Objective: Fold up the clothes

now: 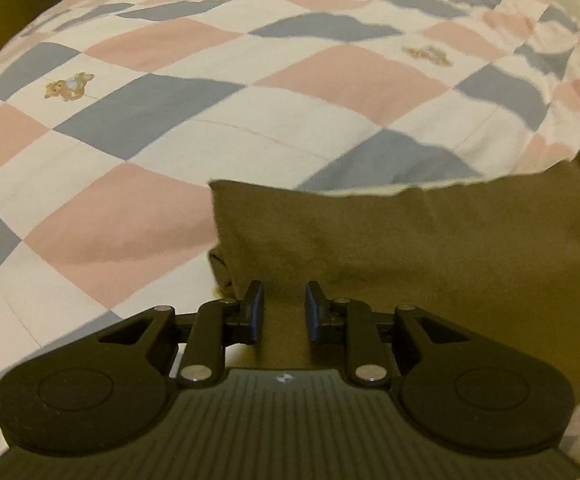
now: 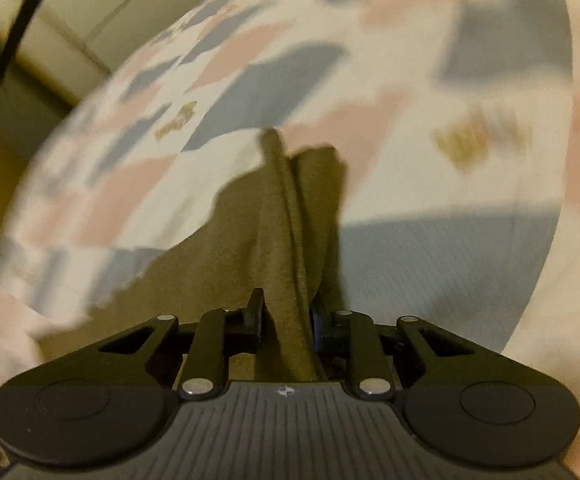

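Bunching olive garment (image 2: 290, 240) between right jaws, seemingly pinched.

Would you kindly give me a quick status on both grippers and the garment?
Right gripper shut on olive garment, bunched fold between fingers. Left gripper open above the same garment, gripping nothing. Garment lies on checked quilt; nothing in the way.

**Two wrist views, low over the bed**

My left wrist camera sits just behind the left gripper (image 1: 284, 306), looking forward along its fingers and slightly down across the checked quilt (image 1: 170, 120) — close to the surface. My right wrist camera, behind the right gripper (image 2: 286, 316), faces the same quilt (image 2: 429, 248), blurred. Both views share the olive garment (image 1: 429, 248) (image 2: 282, 220) and quilt.
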